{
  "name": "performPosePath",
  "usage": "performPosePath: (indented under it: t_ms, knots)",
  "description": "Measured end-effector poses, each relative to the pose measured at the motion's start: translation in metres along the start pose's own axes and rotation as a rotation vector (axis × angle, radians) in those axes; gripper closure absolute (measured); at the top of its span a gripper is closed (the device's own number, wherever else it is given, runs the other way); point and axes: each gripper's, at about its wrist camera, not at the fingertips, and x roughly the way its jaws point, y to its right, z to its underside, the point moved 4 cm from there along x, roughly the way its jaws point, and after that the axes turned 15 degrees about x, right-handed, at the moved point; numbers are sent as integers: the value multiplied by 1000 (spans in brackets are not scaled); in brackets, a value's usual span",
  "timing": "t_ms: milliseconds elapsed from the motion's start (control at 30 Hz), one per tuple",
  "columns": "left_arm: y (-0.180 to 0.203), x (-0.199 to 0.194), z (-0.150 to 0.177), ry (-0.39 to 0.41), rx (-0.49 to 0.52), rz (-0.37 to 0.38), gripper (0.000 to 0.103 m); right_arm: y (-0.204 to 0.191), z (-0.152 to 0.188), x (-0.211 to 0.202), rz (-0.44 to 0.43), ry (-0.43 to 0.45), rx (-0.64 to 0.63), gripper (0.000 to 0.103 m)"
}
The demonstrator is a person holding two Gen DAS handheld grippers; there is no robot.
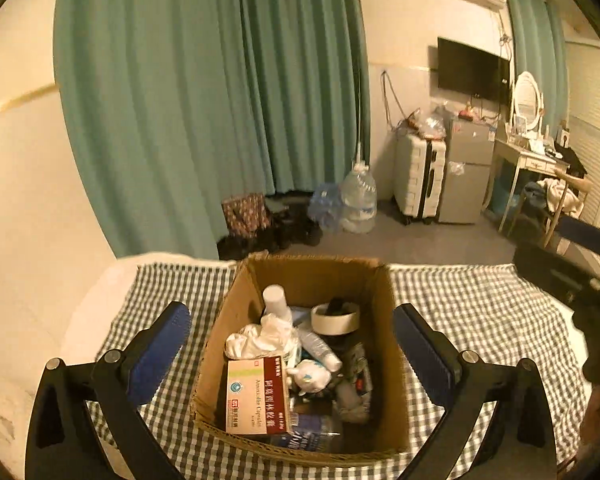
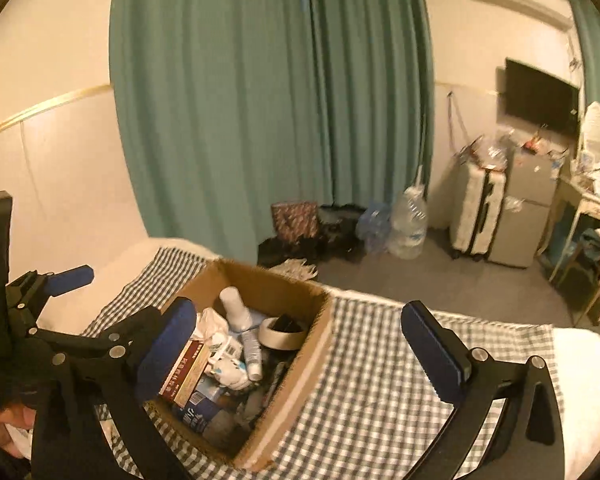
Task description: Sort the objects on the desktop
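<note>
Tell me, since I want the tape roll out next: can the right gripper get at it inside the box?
Probably yes. The right gripper is open and empty, the cardboard box has no lid, and the tape roll lies on top near the far wall with nothing over it.

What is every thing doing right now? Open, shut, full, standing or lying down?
Left gripper: open, holding nothing.
Right gripper: open, holding nothing.
Box: open at the top, crowded with things.
Medicine carton: shut, lying in the box.
White bottle: capped, upright in the box.
Tape roll: lying flat in the box.
Curtain: drawn shut.
TV: screen dark.
Suitcase: shut, standing upright.
</note>
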Motion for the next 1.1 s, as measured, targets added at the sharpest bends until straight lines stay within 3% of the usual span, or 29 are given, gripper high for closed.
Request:
performPosePath:
  t_ms: [233, 567, 867, 1100]
  knots:
    - [23, -54, -22, 68, -31, 7, 0, 21, -26, -79, 26, 124, 18, 0]
    - [72, -98, -44, 108, -13, 12, 0, 63, -29, -142, 82, 169, 19, 0]
    - [128, -93, -56, 126, 3, 68, 0, 121, -20, -155, 142, 164, 45, 0]
    - [172, -59, -56, 77, 30, 104, 0, 171, -6, -153, 184, 139, 77, 0]
